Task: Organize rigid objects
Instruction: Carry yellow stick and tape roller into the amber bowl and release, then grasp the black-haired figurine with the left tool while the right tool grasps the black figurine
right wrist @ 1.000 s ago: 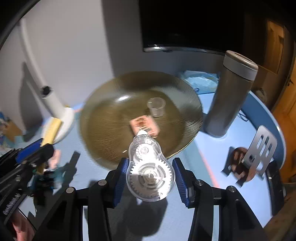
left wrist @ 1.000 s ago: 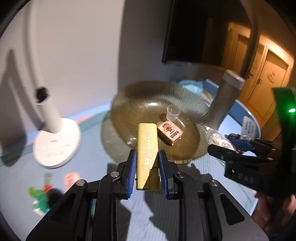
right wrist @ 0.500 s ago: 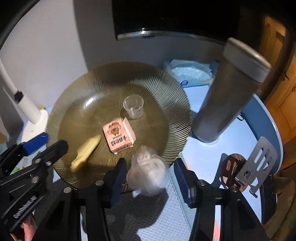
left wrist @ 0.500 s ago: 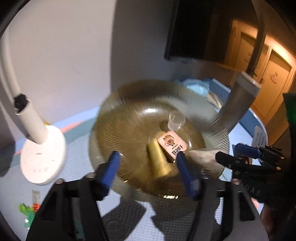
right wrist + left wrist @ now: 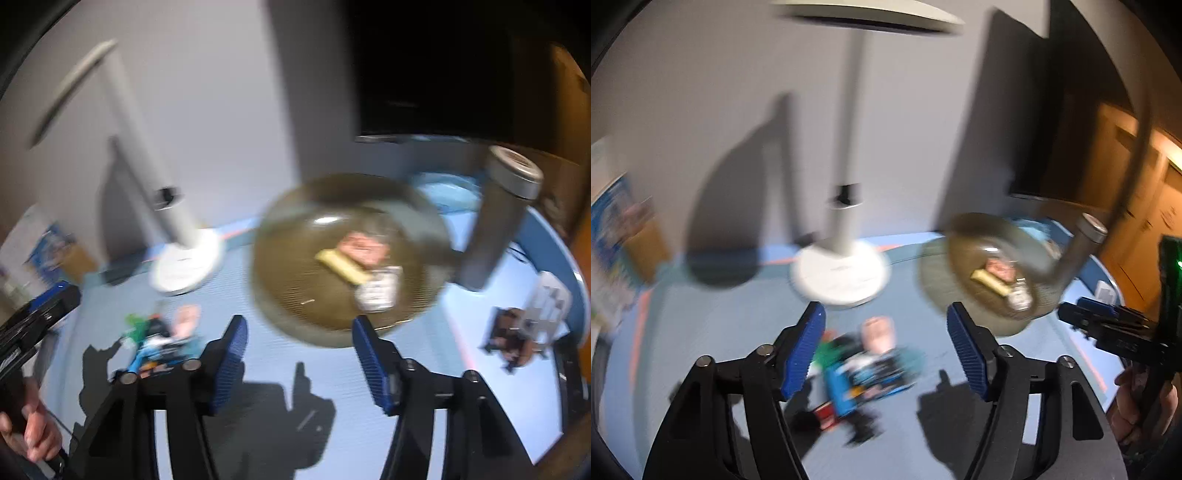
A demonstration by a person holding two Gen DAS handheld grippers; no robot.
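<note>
Both views are motion-blurred. The ribbed olive glass plate (image 5: 295, 280) holds a yellow bar (image 5: 341, 267), a pink box (image 5: 364, 247) and a clear correction-tape dispenser (image 5: 378, 291). The plate also shows in the left wrist view (image 5: 945, 273), with the yellow bar (image 5: 991, 282). My left gripper (image 5: 886, 349) is open and empty above a pile of small items (image 5: 868, 365) on the blue mat. My right gripper (image 5: 297, 360) is open and empty, in front of the plate.
A white lamp base (image 5: 840, 275) stands left of the plate. A grey tumbler (image 5: 498, 229) stands right of it. A metal stand (image 5: 535, 321) is at far right. The pile of small items (image 5: 162, 339) lies at the left in the right wrist view.
Both grippers have pulled back from the plate and stand open. The yellow bar and tape dispenser now lie on the plate. The left gripper has swung left toward the pile.
</note>
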